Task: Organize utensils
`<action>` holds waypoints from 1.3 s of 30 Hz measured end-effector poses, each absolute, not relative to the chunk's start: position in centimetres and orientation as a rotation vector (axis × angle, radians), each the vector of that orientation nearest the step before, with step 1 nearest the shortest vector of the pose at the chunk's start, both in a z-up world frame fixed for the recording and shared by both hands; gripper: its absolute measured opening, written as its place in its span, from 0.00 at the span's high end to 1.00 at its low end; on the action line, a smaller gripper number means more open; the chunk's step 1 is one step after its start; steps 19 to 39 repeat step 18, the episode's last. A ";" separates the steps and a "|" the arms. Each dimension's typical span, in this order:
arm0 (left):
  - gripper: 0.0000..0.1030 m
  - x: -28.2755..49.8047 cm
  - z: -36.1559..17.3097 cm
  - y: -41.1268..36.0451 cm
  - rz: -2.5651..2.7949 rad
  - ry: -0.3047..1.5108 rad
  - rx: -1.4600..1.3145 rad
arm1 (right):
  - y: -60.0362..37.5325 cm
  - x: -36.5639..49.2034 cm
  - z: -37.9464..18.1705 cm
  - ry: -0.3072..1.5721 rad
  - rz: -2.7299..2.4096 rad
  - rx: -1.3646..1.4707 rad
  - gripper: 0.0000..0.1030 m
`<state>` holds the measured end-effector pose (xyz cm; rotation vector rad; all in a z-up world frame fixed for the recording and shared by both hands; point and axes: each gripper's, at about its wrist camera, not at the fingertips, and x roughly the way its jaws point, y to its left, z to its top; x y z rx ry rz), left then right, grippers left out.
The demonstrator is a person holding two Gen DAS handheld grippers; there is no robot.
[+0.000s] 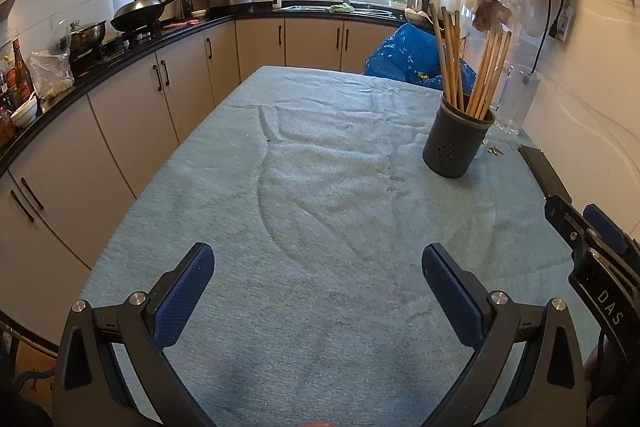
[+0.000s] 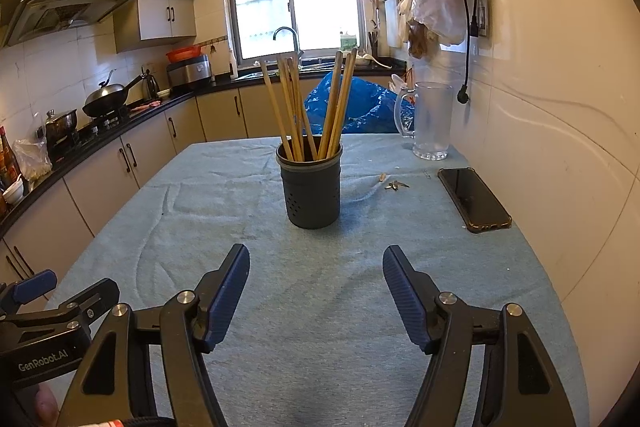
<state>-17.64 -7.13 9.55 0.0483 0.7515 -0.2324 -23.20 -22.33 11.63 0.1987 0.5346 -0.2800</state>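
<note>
A dark grey holder (image 2: pixel 313 185) stands upright on the table with the blue cloth (image 2: pixel 224 195). Several wooden chopsticks (image 2: pixel 296 107) stand in it. In the left wrist view the holder (image 1: pixel 456 143) and its chopsticks (image 1: pixel 472 67) are at the far right. My left gripper (image 1: pixel 318 263) is open and empty, low over the cloth near the front. My right gripper (image 2: pixel 316 263) is open and empty, a short way in front of the holder. The right gripper's body (image 1: pixel 592 251) shows at the right edge of the left wrist view.
A black phone (image 2: pixel 474 199) lies near the right edge. A clear glass jug (image 2: pixel 430 121) stands at the back right by the wall. Small scraps (image 2: pixel 394 184) lie between holder and phone. A blue bag (image 2: pixel 360 103) sits behind the table. Kitchen counters (image 1: pixel 120 43) run along the left.
</note>
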 end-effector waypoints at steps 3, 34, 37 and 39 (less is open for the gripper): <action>0.00 -17.5 9.5 -7.3 -0.231 0.755 0.056 | -22.6 -23.2 11.4 0.539 -0.275 0.200 0.28; 0.00 -16.1 8.5 -9.0 -0.260 0.818 0.057 | -24.1 -22.9 10.0 0.581 -0.268 0.214 0.28; 0.00 -16.1 8.5 -9.0 -0.260 0.818 0.057 | -24.1 -22.9 10.0 0.581 -0.268 0.214 0.28; 0.00 -16.1 8.5 -9.0 -0.260 0.818 0.057 | -24.1 -22.9 10.0 0.581 -0.268 0.214 0.28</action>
